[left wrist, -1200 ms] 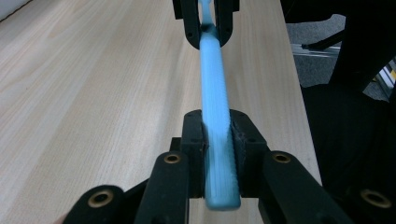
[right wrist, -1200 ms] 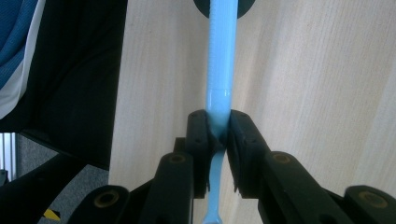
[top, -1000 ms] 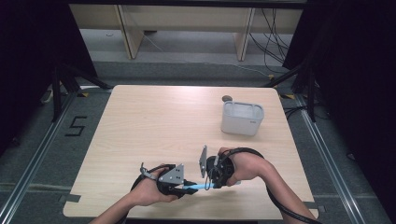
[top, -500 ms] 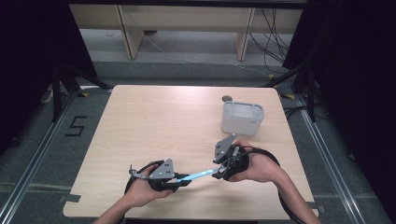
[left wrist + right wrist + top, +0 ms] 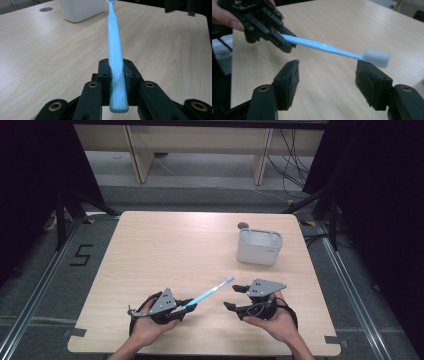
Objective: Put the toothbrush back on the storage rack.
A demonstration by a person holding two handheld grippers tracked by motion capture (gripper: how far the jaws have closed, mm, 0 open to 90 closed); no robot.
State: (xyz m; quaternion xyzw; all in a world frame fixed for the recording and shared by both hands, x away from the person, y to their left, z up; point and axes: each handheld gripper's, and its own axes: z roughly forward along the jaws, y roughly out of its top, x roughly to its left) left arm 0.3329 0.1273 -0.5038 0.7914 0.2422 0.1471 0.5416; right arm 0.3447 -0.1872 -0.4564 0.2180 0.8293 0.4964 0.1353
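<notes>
Left tongs (image 5: 184, 306) clamped on the tail end of a light-blue toothbrush (image 5: 210, 292), near the tabletop's (image 5: 165, 245) front edge, left of centre. In the left gripper view the handle (image 5: 115, 50) sits squeezed between both black pads (image 5: 103, 75), butt end poking back a bit past them, shaft running straight out ahead. Brush is off the tabletop, angled up and to the right, white bristle head (image 5: 229, 279) at the far tip. Right tongs (image 5: 234, 297) are apart, holding nothing, held low just over the tabletop front-right, jaws pointing left toward the brush. Right gripper view: bristle head (image 5: 377, 57) hangs just above and beyond the right-hand jaw pad (image 5: 372, 82), shaft crossing over the gap between the two pads, no contact visible. Same view shows the left tongs (image 5: 284, 41) farther off with the person's fingers (image 5: 227, 18) wrapped on the body. Left hand (image 5: 147, 327) and right hand (image 5: 275, 320) each grip from below, forearms coming in from the bottom edge. Grey three-cornered plate on top of each gripper. White rectangular bin (image 5: 259, 246) stands at the right rear part of the tabletop, well apart from both tongs; can't tell if there's anything in it. Small dark round spot (image 5: 242, 225) in the tabletop just behind the bin. Floor left of the tabletop has a "5" marking (image 5: 81, 255).
</notes>
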